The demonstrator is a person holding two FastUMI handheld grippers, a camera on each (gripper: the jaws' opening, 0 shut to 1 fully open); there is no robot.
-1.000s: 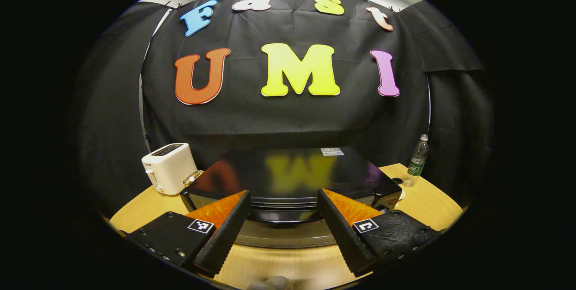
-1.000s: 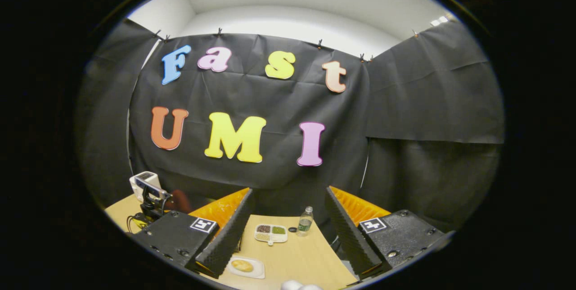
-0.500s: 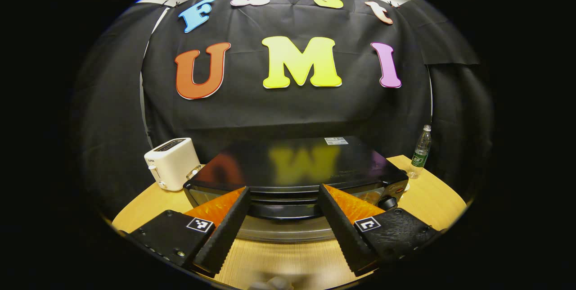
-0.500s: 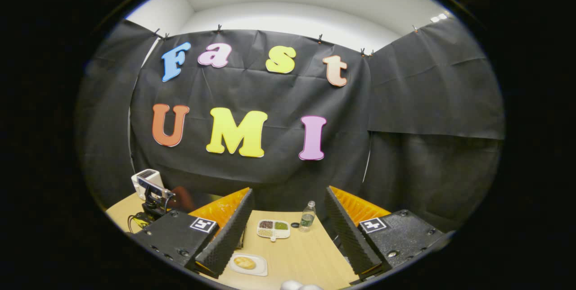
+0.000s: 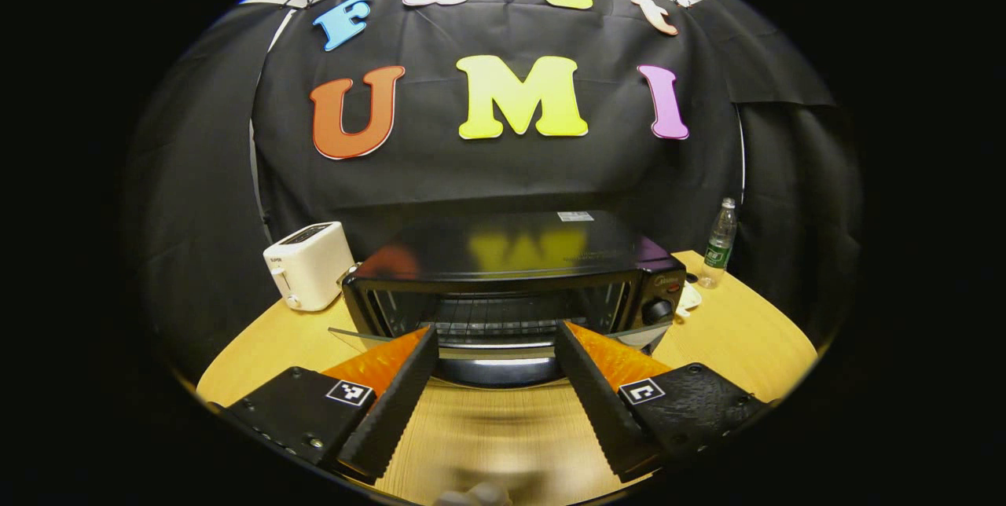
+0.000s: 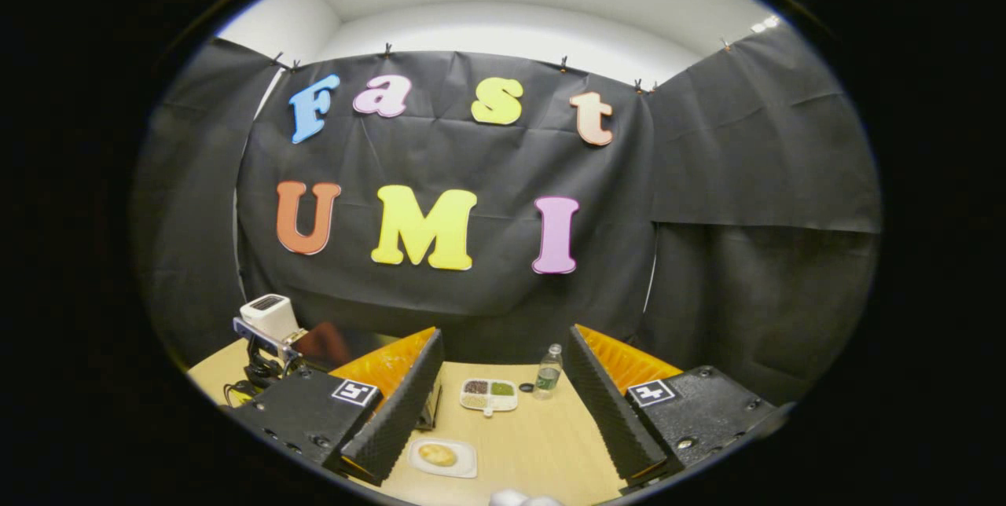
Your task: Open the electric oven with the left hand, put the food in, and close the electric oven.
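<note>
The oven stands on the table, its glass door swung down so the rack inside shows. The left gripper is just in front of the oven, fingers spread wide apart, holding nothing, with the door's handle between their tips. A toaster sits left of the oven; a bottle stands to its right.

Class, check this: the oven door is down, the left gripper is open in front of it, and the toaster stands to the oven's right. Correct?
Not quite. In the left gripper view the toaster stands to the left of the oven, not the right. The door is down and the left gripper is open.
</note>
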